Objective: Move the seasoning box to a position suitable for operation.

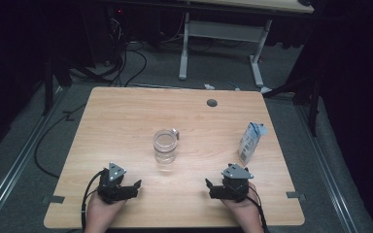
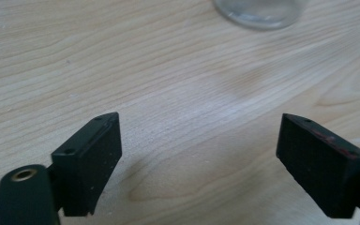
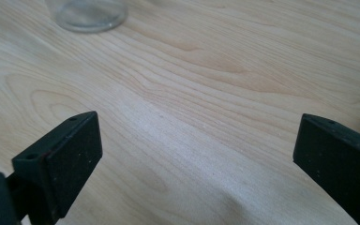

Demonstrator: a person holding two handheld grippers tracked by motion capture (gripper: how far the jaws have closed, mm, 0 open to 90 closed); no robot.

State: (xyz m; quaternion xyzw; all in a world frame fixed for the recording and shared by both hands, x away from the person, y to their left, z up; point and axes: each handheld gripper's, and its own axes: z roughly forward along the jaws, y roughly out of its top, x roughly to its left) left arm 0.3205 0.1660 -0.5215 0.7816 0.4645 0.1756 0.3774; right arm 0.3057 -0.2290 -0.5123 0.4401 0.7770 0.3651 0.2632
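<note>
A clear glass mug (image 1: 165, 145) with a small handle stands upright in the middle of the wooden table (image 1: 126, 116). A small blue and white carton (image 1: 251, 143) stands upright near the right edge. My left gripper (image 1: 125, 188) rests near the front left, open, nothing between its jaws. My right gripper (image 1: 219, 188) rests near the front right, also open and empty. In the left gripper view my left gripper (image 2: 199, 159) stands wide apart over bare wood, with the mug's base (image 2: 258, 13) ahead. In the right gripper view my right gripper (image 3: 197, 159) is spread, the mug's base (image 3: 88, 16) at upper left.
A round cable hole (image 1: 211, 103) sits in the tabletop near the far edge. Beyond the table stands another desk's white frame (image 1: 221, 46), with cables on the grey floor. Bare wood lies between the grippers and the mug.
</note>
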